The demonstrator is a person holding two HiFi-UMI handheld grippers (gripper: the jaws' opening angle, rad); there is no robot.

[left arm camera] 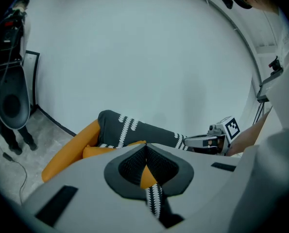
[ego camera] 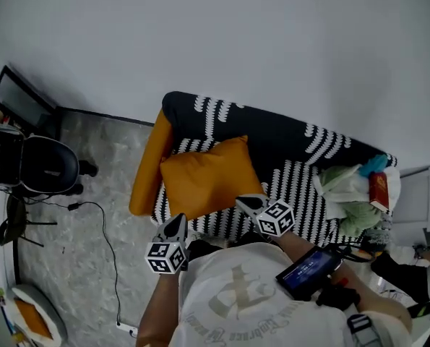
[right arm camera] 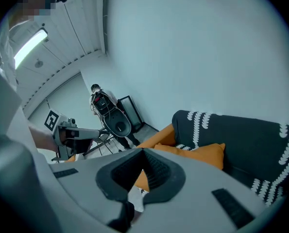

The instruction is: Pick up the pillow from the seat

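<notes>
Straight ahead of the left hand-held gripper (ego camera: 178,223) and the right hand-held gripper (ego camera: 245,202): a black sofa (ego camera: 287,139), white-striped cover over back and seat. On that seat, just beyond both tips and between them, the orange pillow (ego camera: 211,176), touched by neither. Out past the left hand-held gripper, hard against the pillow's side, a long orange bolster (ego camera: 148,166) of the same colour. Well off beyond the right hand-held gripper, a heap of green cloth (ego camera: 355,215) and what looks like a red book (ego camera: 379,190).

Both pairs of jaws pressed together, nothing pinched in either.

Likely trouble, as a judgement only:

- Going in with the jaws pressed together as now, and so merely shoving the pillow back against the sofa or off the front edge. Spread first.
- Closing too deep and catching the striped cover along with the pillow, dragging both up.
- Drifting outward on the left and clamping the bolster by mistake, given the matching colour.
- Lifting one side ahead of the other, leaving the pillow to sag, twist and pull free.
- Closing too shallow, nipping only a fold of the pillow's skin and losing it under the weight of the stuffing.
- Smallest worry: snagging the thin cable (ego camera: 113,259) on the floor, down beside the left hand-held gripper, while stepping closer.
</notes>
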